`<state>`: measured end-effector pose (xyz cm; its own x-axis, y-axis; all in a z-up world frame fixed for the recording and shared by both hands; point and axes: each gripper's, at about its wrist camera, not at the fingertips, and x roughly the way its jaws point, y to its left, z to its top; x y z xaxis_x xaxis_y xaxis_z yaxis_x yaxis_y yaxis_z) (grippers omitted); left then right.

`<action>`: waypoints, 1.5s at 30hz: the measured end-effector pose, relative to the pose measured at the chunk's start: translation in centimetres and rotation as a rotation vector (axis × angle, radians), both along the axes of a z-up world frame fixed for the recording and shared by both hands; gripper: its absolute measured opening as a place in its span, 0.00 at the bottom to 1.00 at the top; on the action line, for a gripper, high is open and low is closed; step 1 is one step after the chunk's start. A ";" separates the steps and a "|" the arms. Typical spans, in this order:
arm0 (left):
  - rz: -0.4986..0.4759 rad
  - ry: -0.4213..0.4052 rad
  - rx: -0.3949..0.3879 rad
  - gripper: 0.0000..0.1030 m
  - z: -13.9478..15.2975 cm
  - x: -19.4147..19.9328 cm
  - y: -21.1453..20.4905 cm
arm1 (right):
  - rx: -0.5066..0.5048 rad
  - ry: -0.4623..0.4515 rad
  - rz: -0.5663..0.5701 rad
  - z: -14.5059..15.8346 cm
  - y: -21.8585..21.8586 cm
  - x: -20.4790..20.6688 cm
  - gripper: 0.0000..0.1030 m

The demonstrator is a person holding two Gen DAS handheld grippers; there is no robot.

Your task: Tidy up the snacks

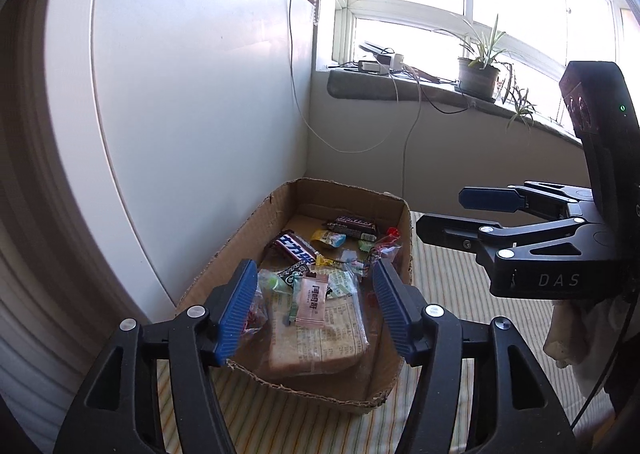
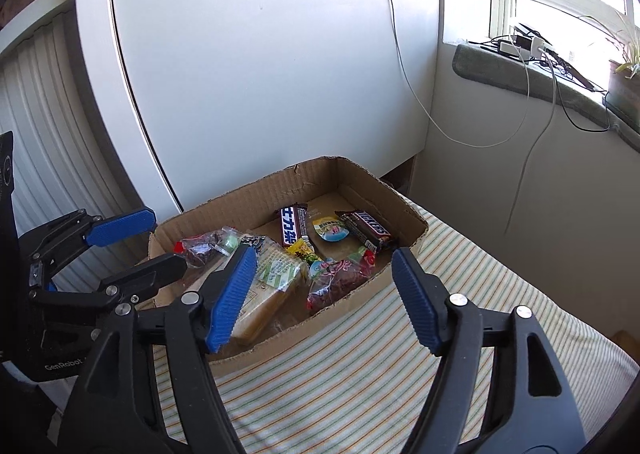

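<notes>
A shallow cardboard box of snacks sits on a striped cloth. It holds a wrapped sandwich, two Snickers bars, a pink sachet and several small candies. My left gripper is open and empty, hovering over the box's near end above the sandwich; it also shows in the right wrist view. My right gripper is open and empty, above the box's near edge; it also shows in the left wrist view, right of the box.
A white cabinet panel stands just behind the box. A windowsill at the back right carries chargers, hanging cables and a potted plant. The striped cloth stretches to the right of the box.
</notes>
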<state>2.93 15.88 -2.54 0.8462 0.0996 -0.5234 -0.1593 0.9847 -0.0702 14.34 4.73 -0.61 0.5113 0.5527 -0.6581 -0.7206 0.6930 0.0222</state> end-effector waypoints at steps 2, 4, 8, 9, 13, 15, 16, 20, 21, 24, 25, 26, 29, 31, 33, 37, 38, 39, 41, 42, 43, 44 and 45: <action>0.013 -0.006 0.003 0.64 0.2 -0.5 -0.1 | 0.008 -0.014 -0.010 0.3 -0.7 -0.7 0.81; 0.024 -0.008 0.012 0.69 0.4 -1.0 -0.3 | 0.016 -0.027 -0.020 0.7 -1.4 -1.4 0.85; 0.061 -0.014 0.032 0.79 0.6 -1.9 -0.6 | 0.022 -0.055 -0.050 1.2 -2.8 -2.7 0.92; 0.070 -0.013 0.035 0.79 0.6 -2.1 -0.6 | 0.022 -0.063 -0.057 1.3 -3.1 -3.0 0.96; 0.102 -0.009 0.029 0.79 0.4 -2.9 -0.5 | 0.025 -0.090 -0.093 1.5 -4.5 -4.4 1.00; 0.112 -0.002 0.019 0.80 0.2 -3.1 -0.5 | 0.021 -0.091 -0.103 1.3 -5.1 -4.9 1.00; 0.117 0.003 0.016 0.80 0.1 -3.2 -0.5 | 0.018 -0.091 -0.109 1.2 -5.4 -5.1 1.00; 0.130 0.011 0.020 0.80 -0.1 -3.6 -0.7 | 0.005 -0.100 -0.136 0.8 -6.3 -5.9 1.00; 0.131 0.011 0.020 0.80 -0.1 -3.6 -0.7 | 0.005 -0.101 -0.141 0.7 -6.5 -6.1 1.00; 0.134 0.009 0.024 0.80 0.1 -3.7 -0.7 | 0.009 -0.096 -0.151 0.7 -7.0 -6.3 1.00; 0.135 0.008 0.025 0.80 0.1 -3.8 -0.8 | 0.010 -0.096 -0.153 0.7 -7.2 -6.3 1.00; 0.136 0.007 0.024 0.80 0.1 -3.8 -0.8 | 0.011 -0.096 -0.155 0.7 -7.4 -6.3 1.00; 0.136 0.005 0.026 0.80 0.2 -4.0 -0.9 | 0.020 -0.092 -0.162 0.8 -7.7 -6.3 1.00; 0.133 0.004 0.030 0.80 0.3 -4.0 -1.1 | 0.025 -0.090 -0.165 0.8 -7.9 -6.4 1.00; 0.130 0.001 0.031 0.80 0.3 -4.0 -1.2 | 0.026 -0.090 -0.163 0.8 -7.9 -6.5 1.00; 0.125 0.005 0.035 0.80 0.2 -3.9 -1.4 | 0.025 -0.088 -0.166 0.7 -8.1 -6.7 1.00; 0.124 0.005 0.035 0.80 0.2 -3.9 -1.4 | 0.027 -0.086 -0.166 0.7 -8.1 -6.7 1.00; 0.124 0.004 0.036 0.80 0.2 -4.0 -1.5 | 0.029 -0.085 -0.166 0.7 -8.2 -6.7 1.00; 0.124 0.004 0.042 0.80 0.3 -4.0 -1.6 | 0.035 -0.082 -0.168 0.8 -8.4 -6.6 1.00; 0.124 0.004 0.043 0.80 0.3 -4.0 -1.6 | 0.039 -0.081 -0.169 0.9 -8.4 -6.6 1.00; 0.124 0.004 0.042 0.80 0.3 -4.0 -1.6 | 0.041 -0.080 -0.171 0.9 -8.5 -6.5 1.00; 0.124 0.003 0.040 0.80 0.3 -4.1 -1.6 | 0.042 -0.080 -0.171 0.9 -8.5 -6.5 1.00; 0.124 0.003 0.042 0.80 0.3 -4.1 -1.6 | 0.043 -0.080 -0.172 0.9 -8.5 -6.5 1.00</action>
